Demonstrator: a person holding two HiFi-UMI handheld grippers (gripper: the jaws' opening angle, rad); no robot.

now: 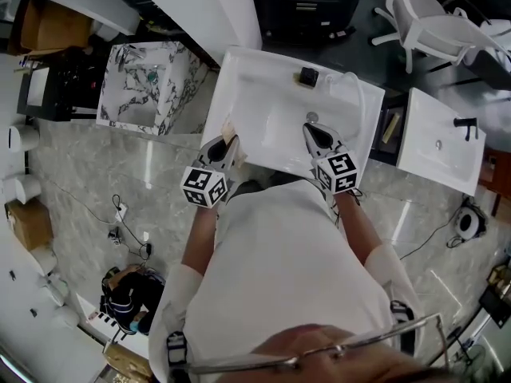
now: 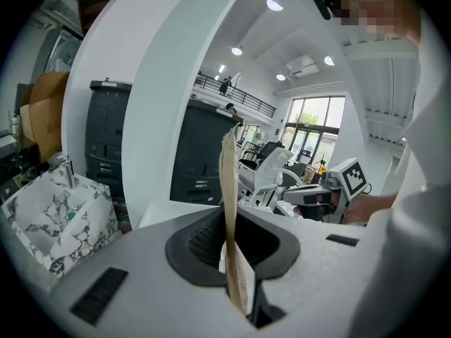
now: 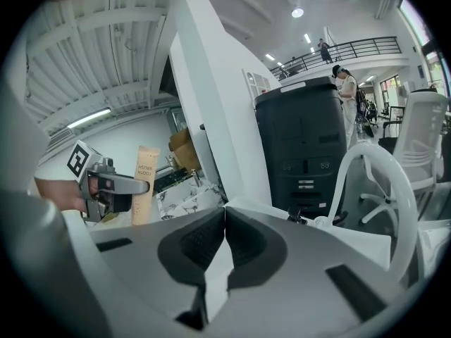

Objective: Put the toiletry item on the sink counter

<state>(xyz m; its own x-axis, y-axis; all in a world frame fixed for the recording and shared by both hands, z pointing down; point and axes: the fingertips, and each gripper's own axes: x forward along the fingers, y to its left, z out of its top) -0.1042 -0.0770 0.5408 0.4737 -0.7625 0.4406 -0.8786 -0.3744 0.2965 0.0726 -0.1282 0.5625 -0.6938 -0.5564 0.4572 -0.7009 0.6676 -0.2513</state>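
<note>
1. Standing far left is a marbled basin (image 1: pixel 148 86), apart from the work.
2. Left hand-held gripper (image 1: pixel 226 148), clamped on the toothbrush packet (image 1: pixel 228 128). The packet stands upright between the pads, above the sink's left edge, and is not yet set down.
3. Sink (image 1: pixel 263 70), white; its flat rim serves as the desk. The step in hand, as judged, is carrying the packet in. The next move calls for lowering it onto a flat stretch of rim, then parting the jaws.
4. Faucet (image 1: pixel 309 76) on the back rim, with a hose (image 1: pixel 361 102) arching beside it. Both narrow the free room there.
5. Right hand-held gripper (image 1: pixel 318 136), jaws together and empty, over the bowl.
6. Second sink (image 1: pixel 441 138), far right, likely plays no part.
</note>
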